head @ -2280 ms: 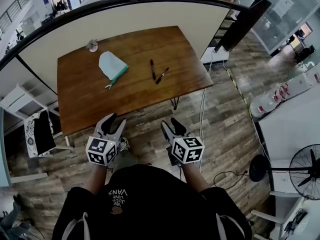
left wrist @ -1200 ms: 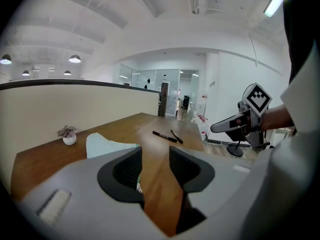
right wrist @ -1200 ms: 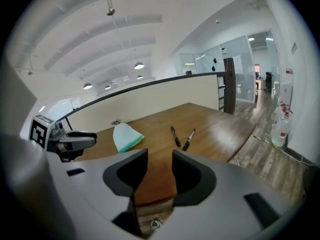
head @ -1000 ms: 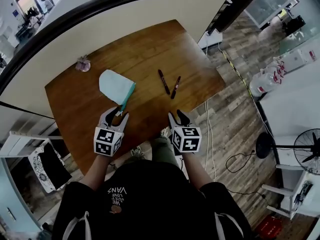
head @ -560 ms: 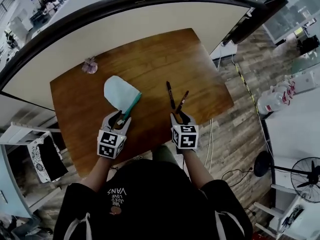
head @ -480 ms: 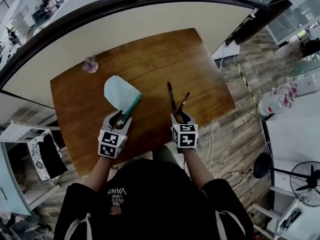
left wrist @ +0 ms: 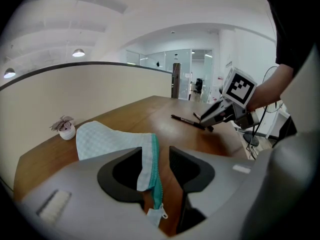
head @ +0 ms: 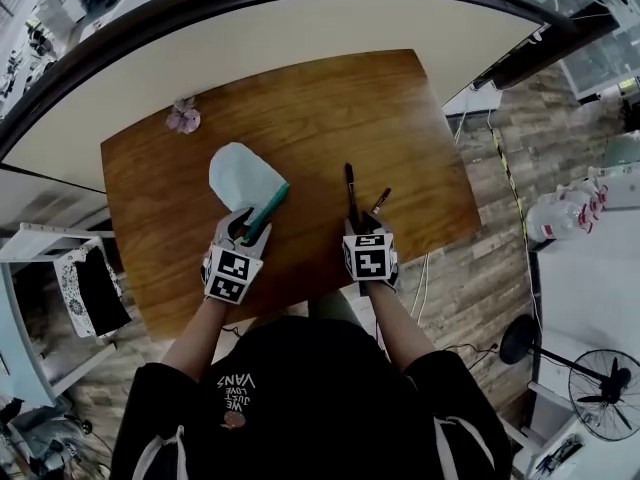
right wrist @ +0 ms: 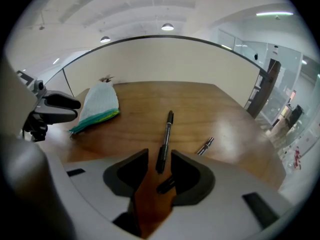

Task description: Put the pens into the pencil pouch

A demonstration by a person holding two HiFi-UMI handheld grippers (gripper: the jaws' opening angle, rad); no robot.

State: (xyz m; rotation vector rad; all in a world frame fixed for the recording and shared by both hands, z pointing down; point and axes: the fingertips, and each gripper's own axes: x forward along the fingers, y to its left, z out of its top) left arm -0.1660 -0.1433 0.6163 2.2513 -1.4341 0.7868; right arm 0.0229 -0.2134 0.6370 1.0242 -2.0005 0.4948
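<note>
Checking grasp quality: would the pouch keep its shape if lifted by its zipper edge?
Probably not: the pouch is thin cloth lying flat, so it would likely droop. Its edge bends between the open jaws of the left claw, suggesting floppiness. Likely light.

Person in black short-sleeved shirt with white lettering; left gripper and right gripper grey, black fingers, black-and-white marker cubes.

Pouch pale checked mint, teal zip; pen seemingly black.

Left claw and right claw reach forward, jaws apart.
</note>
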